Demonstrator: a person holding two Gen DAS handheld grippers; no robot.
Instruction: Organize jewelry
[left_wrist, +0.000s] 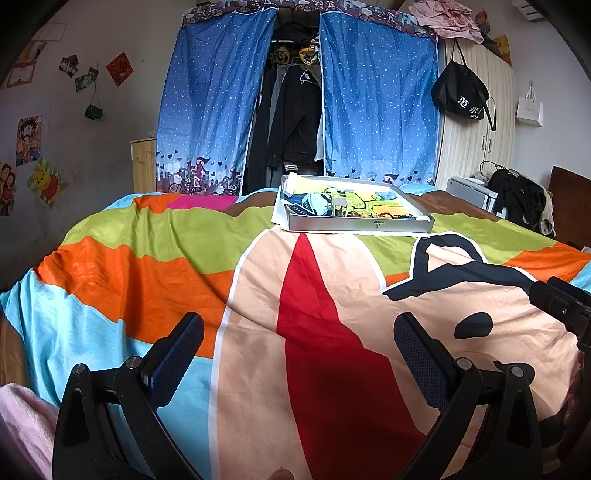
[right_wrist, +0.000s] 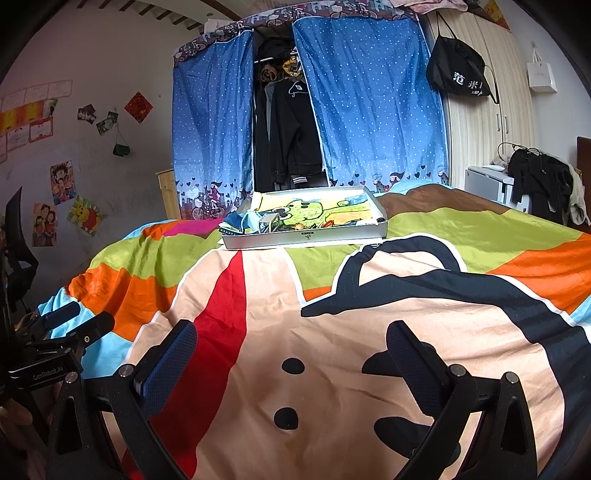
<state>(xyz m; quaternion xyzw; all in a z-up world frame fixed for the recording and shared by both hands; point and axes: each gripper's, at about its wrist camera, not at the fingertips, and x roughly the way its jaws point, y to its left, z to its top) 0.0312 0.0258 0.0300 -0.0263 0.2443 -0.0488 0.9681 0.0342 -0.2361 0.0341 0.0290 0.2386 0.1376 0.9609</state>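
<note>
Shallow grey box (left_wrist: 354, 223) at bedspread (left_wrist: 184, 258) far edge, long axis crosswise, small items jumbled inside. Left gripper (left_wrist: 299, 354) and right gripper (right_wrist: 291, 362) spread, empty.

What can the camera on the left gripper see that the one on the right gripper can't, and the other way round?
Only the left wrist view shows pink clothing heaped on top of the wardrobe and a pink towel at its lower left. Only the right wrist view shows a black chair at the left edge. Both show the open left gripper and right gripper, the colourful bedspread, the shallow grey box of small items, and the blue curtains.
</note>
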